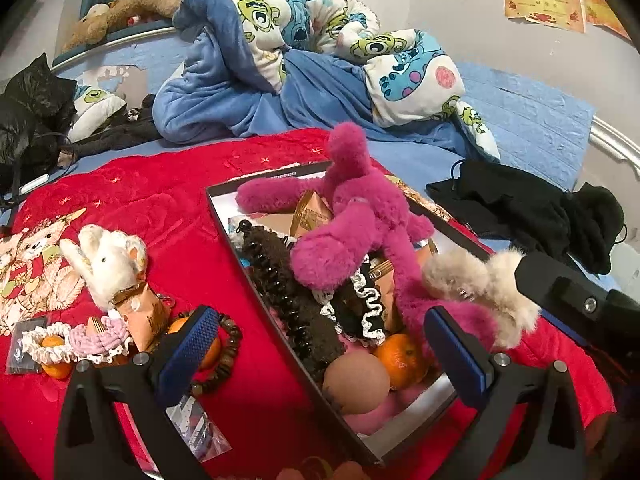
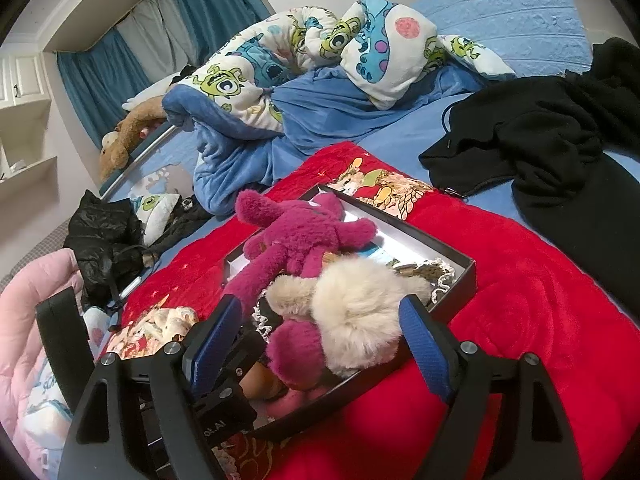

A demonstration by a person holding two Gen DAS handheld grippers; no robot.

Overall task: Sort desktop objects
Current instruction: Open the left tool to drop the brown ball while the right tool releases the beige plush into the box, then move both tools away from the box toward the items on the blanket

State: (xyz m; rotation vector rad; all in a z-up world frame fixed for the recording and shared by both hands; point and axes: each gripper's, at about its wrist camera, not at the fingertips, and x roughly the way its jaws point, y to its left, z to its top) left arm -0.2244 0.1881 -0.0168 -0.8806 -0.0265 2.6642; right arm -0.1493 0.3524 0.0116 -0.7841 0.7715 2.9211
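A black open box (image 1: 224,216) on a red blanket holds a magenta plush (image 1: 360,216), a black hair claw (image 1: 280,288), a lace scrunchie (image 1: 368,312), an orange (image 1: 400,356) and a tan ball (image 1: 356,380). A beige fluffy clip (image 1: 484,288) lies on the box's right edge; it also shows in the right wrist view (image 2: 356,312), between the right gripper's (image 2: 324,344) open fingers. My left gripper (image 1: 320,344) is open over the box's near end. Left of the box lie a white plush (image 1: 108,264), a bead bracelet (image 1: 228,352) and scrunchies (image 1: 80,344).
The right gripper's body (image 1: 580,300) enters at the right of the left wrist view. A rumpled cartoon quilt (image 1: 300,60) lies behind. Black clothes (image 2: 560,140) lie right of the red blanket (image 2: 540,300). A black bag (image 1: 32,112) sits far left. A plastic packet (image 1: 200,432) lies near.
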